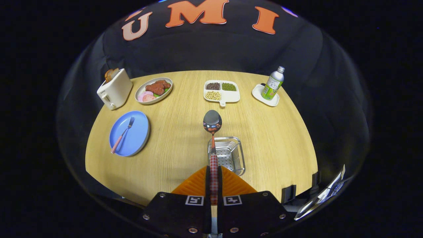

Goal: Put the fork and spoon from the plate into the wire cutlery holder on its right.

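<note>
Between the hand-held gripper's (214, 178) pinching fingers, the spoon (212, 132), bowl above the wire cutlery holder (228, 155).

bare tabletop (178, 138) around wire holder (228, 155)

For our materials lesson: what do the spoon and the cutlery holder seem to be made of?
Spoon, clamped in the gripper: bowl looks like polished metal, mirroring its surroundings; the checked handle is likely plastic or wrapped. Cutlery holder: shiny metal wire sides with a perforated base, probably steel.
</note>
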The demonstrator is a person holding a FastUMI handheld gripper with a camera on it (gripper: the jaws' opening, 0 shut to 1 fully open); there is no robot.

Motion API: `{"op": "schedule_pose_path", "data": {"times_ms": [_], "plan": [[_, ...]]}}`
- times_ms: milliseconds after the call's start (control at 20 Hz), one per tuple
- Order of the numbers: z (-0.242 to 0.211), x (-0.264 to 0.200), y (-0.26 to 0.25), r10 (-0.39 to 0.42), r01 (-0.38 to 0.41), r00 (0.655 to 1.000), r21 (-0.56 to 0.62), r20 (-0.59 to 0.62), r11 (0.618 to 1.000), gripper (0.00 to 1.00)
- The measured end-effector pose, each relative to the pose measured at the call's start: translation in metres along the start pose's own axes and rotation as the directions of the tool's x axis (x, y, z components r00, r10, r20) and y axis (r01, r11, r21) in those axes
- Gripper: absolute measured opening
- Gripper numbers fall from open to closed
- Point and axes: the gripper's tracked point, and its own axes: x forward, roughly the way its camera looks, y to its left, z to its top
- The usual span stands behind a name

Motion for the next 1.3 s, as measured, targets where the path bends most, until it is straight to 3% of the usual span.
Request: {"op": "schedule_pose_path", "data": {"times_ms": [200,600,1050,1300], "plan": [[-0.015,-0.007,-0.019,0.002,-0.008,0.994,-0.051,-0.113,0.999,0.07],[-0.043,-0.006,-0.033,0.032,-0.071,0.942,-0.105,-0.333,0.992,0.08],[-0.034,0.017,-0.028,0.095,-0.118,0.87,-0.018,-0.484,0.993,0.09],[-0.022,0.03,-0.025,0.123,-0.106,0.856,0.061,-0.503,0.992,0.11]]}}
